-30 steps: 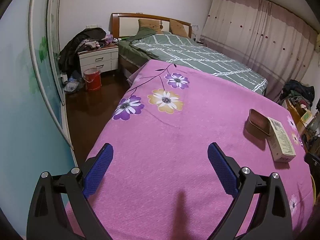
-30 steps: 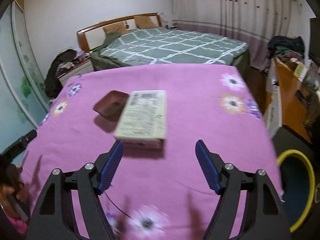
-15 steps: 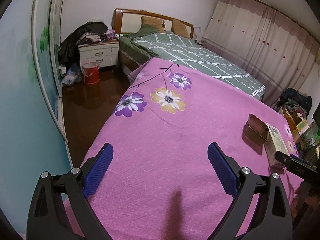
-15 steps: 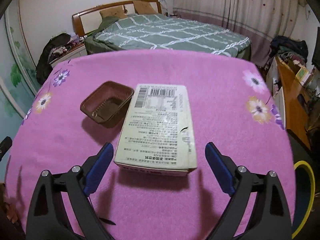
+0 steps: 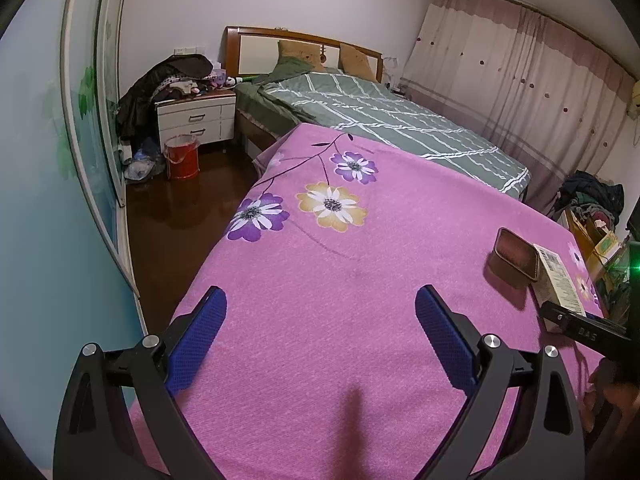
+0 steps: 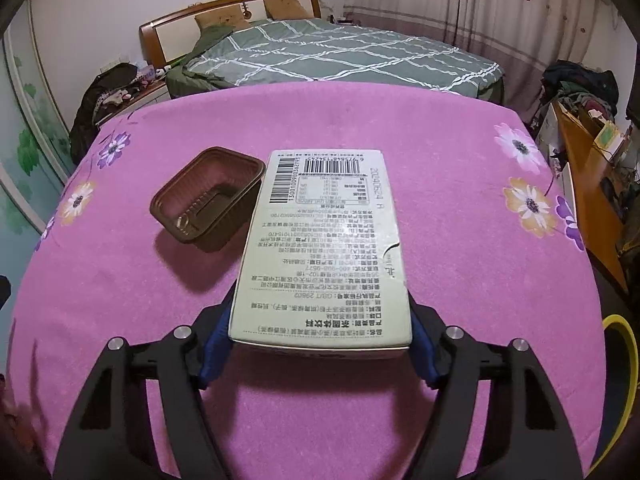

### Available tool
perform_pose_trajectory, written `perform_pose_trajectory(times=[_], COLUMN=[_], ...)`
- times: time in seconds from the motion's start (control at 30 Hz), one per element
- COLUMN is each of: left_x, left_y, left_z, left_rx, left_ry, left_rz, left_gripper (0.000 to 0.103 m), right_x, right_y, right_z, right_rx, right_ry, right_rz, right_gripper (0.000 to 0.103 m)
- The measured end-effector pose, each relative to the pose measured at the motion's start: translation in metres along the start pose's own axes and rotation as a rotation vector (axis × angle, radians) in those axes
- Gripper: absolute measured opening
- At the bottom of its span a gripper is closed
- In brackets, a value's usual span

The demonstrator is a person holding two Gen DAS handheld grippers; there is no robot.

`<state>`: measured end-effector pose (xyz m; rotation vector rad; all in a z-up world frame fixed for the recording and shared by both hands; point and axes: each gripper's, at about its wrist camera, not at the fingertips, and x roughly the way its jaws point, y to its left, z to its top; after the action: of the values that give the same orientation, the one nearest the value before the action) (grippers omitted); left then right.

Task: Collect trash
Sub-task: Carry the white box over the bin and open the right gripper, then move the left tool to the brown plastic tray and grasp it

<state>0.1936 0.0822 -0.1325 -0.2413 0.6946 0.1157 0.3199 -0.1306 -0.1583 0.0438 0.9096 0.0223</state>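
Carton point(image 6: 324, 248), pale w/ barcode, flat on pink cover, btwn right gripper's point(image 6: 320, 344) closing jaws, prob. touching.

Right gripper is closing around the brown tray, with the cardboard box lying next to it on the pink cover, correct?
Not quite. In the right wrist view the right gripper is closing around the cardboard box, whose near end sits between its fingers. The brown tray is the thing lying next to it, on the pink cover.
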Motion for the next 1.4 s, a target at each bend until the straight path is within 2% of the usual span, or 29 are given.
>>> perform_pose_trajectory(times=[0.17, 0.43, 0.63, 0.77, 0.97, 1.17, 1.27, 1.4], left_x=[-0.003, -0.003, -0.002, -0.003, -0.006, -0.004, -0.003, -0.001], left_y=[-0.001, -0.001, -0.003, -0.004, -0.011, -0.019, -0.023, -0.027], left_z=[0.0, 0.0, 0.0, 0.0, -0.001, -0.002, -0.002, -0.003], left_rx=[0.009, 0.011, 0.025, 0.029, 0.059, 0.093, 0.106, 0.125], left_ry=[-0.002, 0.001, 0.001, -0.002, -0.015, -0.002, 0.009, 0.019], left_rz=[-0.002, -0.002, 0.0, 0.004, 0.021, 0.024, 0.023, 0.02], left_gripper=[0.094, 0.094, 0.094, 0.094, 0.094, 0.094, 0.094, 0.094], right_x=[-0.019, -0.054, -0.089, -0.113, -0.127, -0.123, -0.123, -0.126], right_y=[-0.008, -0.05, -0.111, -0.169, -0.234, -0.274, -0.282, -0.28], right_z=[-0.007, -0.027, -0.057, -0.081, -0.109, -0.13, -0.137, -0.134], right_rx=[0.017, 0.105, 0.23, 0.343, 0.472, 0.534, 0.543, 0.548], right_ry=[-0.03, -0.064, -0.108, -0.127, -0.127, -0.074, -0.062, -0.104], right_rz=[0.005, 0.002, -0.074, -0.182, -0.297, -0.353, -0.386, -0.346], right_gripper=[0.068, 0.068, 0.068, 0.068, 0.068, 0.07, 0.076, 0.076])
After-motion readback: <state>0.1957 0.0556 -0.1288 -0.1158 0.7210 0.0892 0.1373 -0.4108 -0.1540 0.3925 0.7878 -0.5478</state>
